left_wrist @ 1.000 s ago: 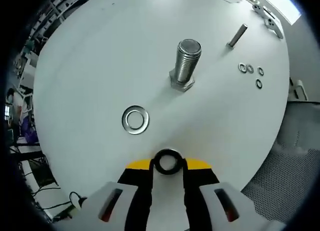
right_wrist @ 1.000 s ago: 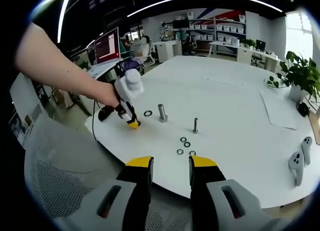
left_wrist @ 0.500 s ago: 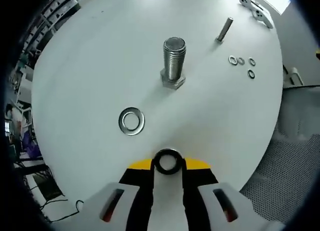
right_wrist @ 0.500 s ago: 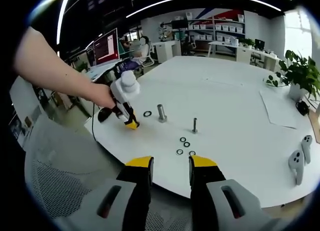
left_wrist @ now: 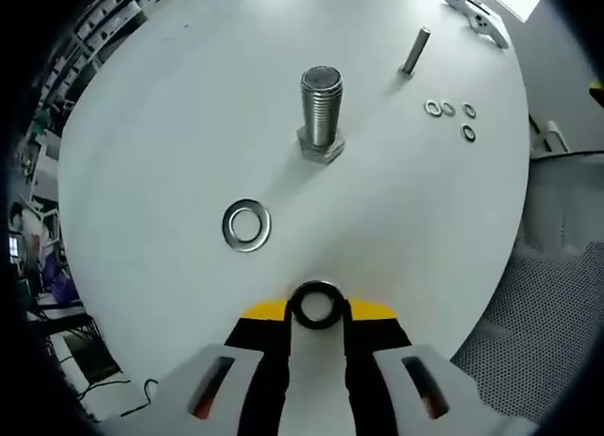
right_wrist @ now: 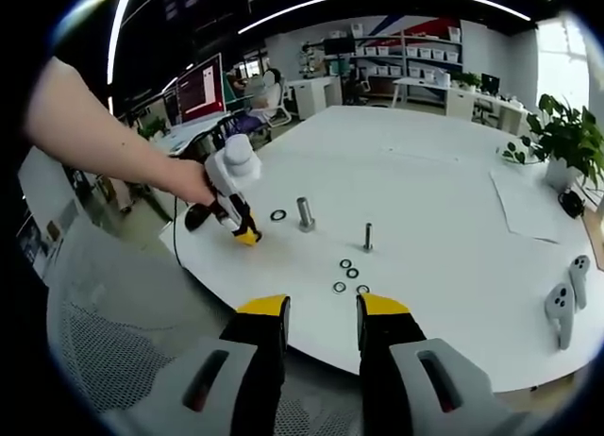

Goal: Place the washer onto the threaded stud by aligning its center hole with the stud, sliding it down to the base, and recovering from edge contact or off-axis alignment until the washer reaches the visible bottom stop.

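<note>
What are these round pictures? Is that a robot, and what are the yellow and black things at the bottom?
No robot here. A person holds a grabbing tool, called a gripper, in each hand, and a small camera rides on each one.

The left gripper view looks down at a white table. The left gripper pinches a washer, a metal ring. Ahead stands a big threaded stud; the ring must slide over it. A second large washer lies flat nearby, with a thin bolt and four small washers farther off.

The right gripper view looks across the table from its edge. The right gripper is open and holds nothing.
</note>
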### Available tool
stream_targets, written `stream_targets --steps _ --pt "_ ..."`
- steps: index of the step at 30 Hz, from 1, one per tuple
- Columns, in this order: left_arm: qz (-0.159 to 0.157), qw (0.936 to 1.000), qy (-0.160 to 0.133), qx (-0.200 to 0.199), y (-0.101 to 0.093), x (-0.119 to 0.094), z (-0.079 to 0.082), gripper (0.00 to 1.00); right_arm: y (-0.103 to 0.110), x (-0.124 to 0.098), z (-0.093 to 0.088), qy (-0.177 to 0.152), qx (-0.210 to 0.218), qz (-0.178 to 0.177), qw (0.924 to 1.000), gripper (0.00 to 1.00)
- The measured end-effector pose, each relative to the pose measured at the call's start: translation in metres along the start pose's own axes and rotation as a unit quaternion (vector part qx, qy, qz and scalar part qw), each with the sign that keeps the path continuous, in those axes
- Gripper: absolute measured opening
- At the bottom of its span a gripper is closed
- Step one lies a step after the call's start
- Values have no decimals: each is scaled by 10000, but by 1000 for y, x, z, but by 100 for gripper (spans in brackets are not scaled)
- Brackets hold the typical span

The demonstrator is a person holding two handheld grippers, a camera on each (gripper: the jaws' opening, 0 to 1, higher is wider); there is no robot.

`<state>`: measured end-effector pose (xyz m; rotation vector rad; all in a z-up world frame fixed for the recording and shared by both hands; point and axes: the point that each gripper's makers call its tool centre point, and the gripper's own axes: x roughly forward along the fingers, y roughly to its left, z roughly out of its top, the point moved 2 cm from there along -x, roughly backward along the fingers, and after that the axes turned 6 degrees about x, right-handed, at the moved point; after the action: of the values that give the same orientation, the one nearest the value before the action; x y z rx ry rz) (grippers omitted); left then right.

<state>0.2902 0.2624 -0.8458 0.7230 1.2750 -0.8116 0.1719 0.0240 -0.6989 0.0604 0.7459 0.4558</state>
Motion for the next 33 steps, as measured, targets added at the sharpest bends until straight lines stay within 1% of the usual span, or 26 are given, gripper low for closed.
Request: stream_targets --steps 2,4,6,11,14,15,17,19,21,27,31,33 --pt "-8 10000 2 49 -1 0 0 19 -1 0 0 -6 10 -13 10000 31" --pt "-39 10000 -20 -6 0 -1 0 19 0 0 -1 1 12 -9 10000 31" --pt "-51 9999 -81 -44 1 -5 2 19 0 0 -1 7 3 -8 10000 31" --pt "-55 9997 -196 97 3 -13 12 19 -1 0 -1 12 4 -8 10000 31" --pt "-94 9992 -379 -12 7 -18 22 19 -1 0 0 -2 15 -13 10000 31" --pt "-95 9992 -386 1 7 -19 23 19 -1 0 0 0 13 -14 10000 31" --pt "-81 9990 -413 168 6 -25 29 19 0 0 0 1 2 -5 10000 31" --pt "-153 9989 -418 178 6 -29 33 19 0 0 0 -2 -6 0 10000 31" --pt "-156 9985 -467 235 9 -34 40 19 -1 0 0 -8 -10 -6 10000 31" --pt "-111 9970 -636 417 14 -48 61 19 -1 0 1 -25 1 -10 10000 31" --pt "-57 9954 -750 594 16 -57 78 19 -1 -1 2 -54 35 0 10000 31" --pt "-48 9949 -784 636 16 -60 83 19 -1 0 2 -56 34 -5 10000 31"
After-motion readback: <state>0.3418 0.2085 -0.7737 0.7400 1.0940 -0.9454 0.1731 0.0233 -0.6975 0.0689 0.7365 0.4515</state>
